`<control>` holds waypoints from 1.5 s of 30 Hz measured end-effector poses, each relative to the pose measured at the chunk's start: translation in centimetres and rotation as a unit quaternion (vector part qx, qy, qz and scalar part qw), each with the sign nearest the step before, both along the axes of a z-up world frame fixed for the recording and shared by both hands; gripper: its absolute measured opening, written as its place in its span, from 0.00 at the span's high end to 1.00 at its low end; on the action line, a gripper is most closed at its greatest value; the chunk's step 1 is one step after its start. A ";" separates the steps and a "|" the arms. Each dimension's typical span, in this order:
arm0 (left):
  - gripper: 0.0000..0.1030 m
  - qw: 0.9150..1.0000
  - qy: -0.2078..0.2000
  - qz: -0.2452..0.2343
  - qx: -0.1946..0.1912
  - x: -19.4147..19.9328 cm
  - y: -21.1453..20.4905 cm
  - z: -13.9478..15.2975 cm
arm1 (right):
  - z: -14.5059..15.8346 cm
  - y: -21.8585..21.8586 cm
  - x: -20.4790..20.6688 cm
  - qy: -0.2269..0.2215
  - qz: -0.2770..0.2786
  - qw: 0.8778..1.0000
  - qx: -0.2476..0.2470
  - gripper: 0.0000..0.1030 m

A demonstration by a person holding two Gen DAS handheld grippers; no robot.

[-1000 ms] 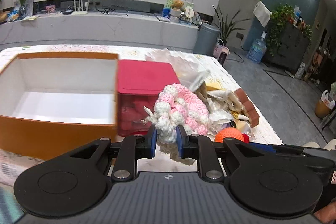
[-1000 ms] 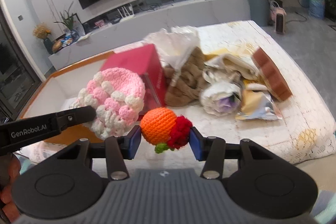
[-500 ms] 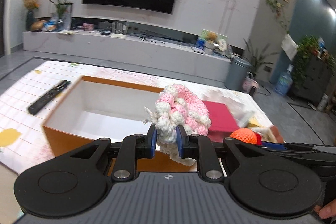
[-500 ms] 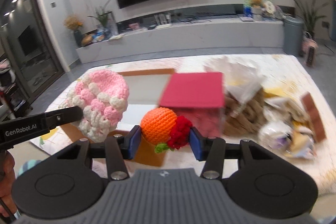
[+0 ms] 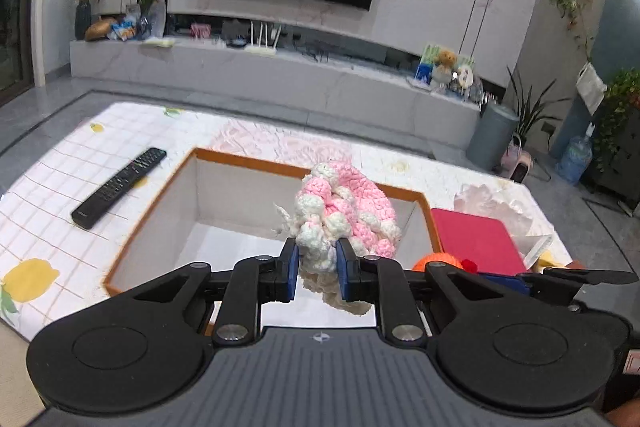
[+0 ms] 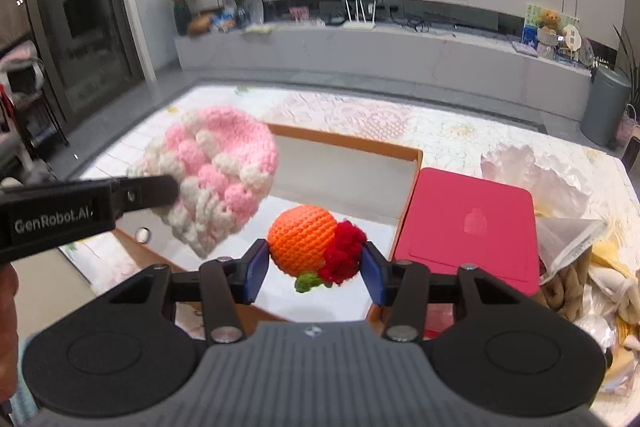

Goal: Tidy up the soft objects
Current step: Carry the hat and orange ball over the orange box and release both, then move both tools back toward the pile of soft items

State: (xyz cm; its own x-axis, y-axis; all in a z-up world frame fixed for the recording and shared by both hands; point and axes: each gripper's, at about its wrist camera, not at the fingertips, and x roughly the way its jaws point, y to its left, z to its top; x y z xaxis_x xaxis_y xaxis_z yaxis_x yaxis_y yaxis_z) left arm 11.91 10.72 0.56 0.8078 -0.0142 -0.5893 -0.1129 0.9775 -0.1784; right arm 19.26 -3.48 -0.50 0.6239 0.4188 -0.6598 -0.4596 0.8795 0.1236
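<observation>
Two hand-held grippers are in view, each carrying one soft item above an open, orange-sided cardboard box with a white interior that stands on a desk covered by a white cloth printed with lemons. The left gripper has its blue-padded fingers clamped on the lower cream edge of a pink-and-cream crocheted hat; the hat is off the surface and hangs over the box's inside. The right gripper has its fingers closed on an orange crocheted ball with a red yarn tuft and a small green leaf, a pad pressing on each side of it; the ball also hangs above the box interior, near the box's right wall. In the right wrist view the hat sits left of and slightly above the ball, the two apart. A flat red-lidded box stands just beside the orange box on its right. Further right lies a heap of crumpled clear plastic, brown knitted fabric and other soft goods. A black remote control lies on the cloth to the left of the orange box, apart from it. The box interior shows no contents in either view.
</observation>
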 end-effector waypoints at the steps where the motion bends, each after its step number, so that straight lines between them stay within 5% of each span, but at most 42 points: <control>1: 0.79 1.000 0.009 -0.003 -0.002 0.5 0.2 -0.4 | -0.3 0.2 0.6 0.010 -0.001 1.000 -0.006 0.52; 12: 0.79 0.991 0.126 -0.034 0.025 4.8 1.2 -3.0 | -2.6 2.7 4.4 0.063 0.057 0.995 -0.061 0.52; 20: 0.79 0.985 0.172 -0.031 0.012 5.8 1.6 -4.9 | -4.4 3.5 5.6 0.091 0.064 0.991 -0.072 0.52; 34: 0.74 0.982 0.185 -0.022 0.008 5.9 2.0 -5.2 | -4.4 3.2 5.7 0.094 0.064 0.992 -0.060 0.47; 45: 0.71 0.990 0.133 -0.019 0.042 3.7 0.8 -2.4 | -2.5 1.6 3.7 0.063 0.049 0.996 -0.030 0.46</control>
State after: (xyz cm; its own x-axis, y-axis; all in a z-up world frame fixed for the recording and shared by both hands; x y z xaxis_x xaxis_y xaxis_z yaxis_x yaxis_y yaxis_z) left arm 15.66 11.56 -1.81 0.6240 0.0170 -0.7813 -0.1081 0.9920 -0.0648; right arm 22.93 -1.92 -3.00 0.4926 0.4299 -0.7567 -0.5270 0.8393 0.1338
